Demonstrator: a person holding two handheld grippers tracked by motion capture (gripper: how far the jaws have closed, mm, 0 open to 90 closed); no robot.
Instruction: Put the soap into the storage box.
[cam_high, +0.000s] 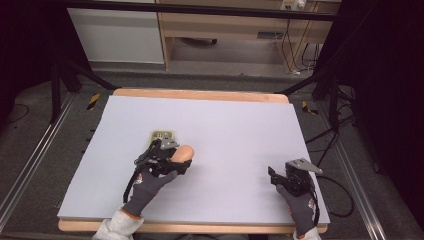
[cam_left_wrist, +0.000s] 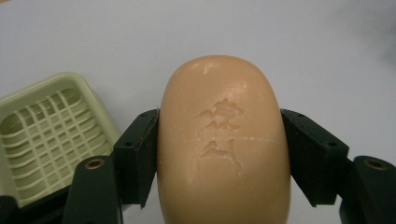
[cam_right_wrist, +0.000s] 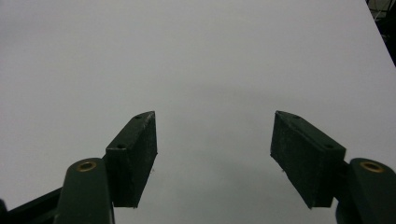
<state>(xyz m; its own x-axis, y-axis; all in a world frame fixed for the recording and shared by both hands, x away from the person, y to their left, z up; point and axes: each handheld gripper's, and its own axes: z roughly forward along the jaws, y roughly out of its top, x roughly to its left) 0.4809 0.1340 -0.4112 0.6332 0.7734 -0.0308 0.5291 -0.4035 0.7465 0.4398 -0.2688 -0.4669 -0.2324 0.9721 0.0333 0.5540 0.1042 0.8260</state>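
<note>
— Item one?

— Left gripper (cam_left_wrist: 219, 149): I have it clamped on a peach-coloured oval bar of soap (cam_left_wrist: 223, 140) with characters stamped into its top face, one black pad pressing each long side. In the high view the bar (cam_high: 183, 152) sits in my jaws left of the table's middle, its free end pointing right.

— Item two?

— Pale green plastic soap dish with a grid floor (cam_left_wrist: 44, 135) — just beside the held bar, to its left in the left gripper view; in the high view the dish (cam_high: 162, 135) lies just beyond the gripper.

— Item three?

— Right gripper (cam_right_wrist: 214, 154): jaws apart with nothing between them, over the bare grey sheet on the wooden-edged table (cam_high: 240, 125). It (cam_high: 280, 176) rests near the front right corner — well apart from the soap.
</note>
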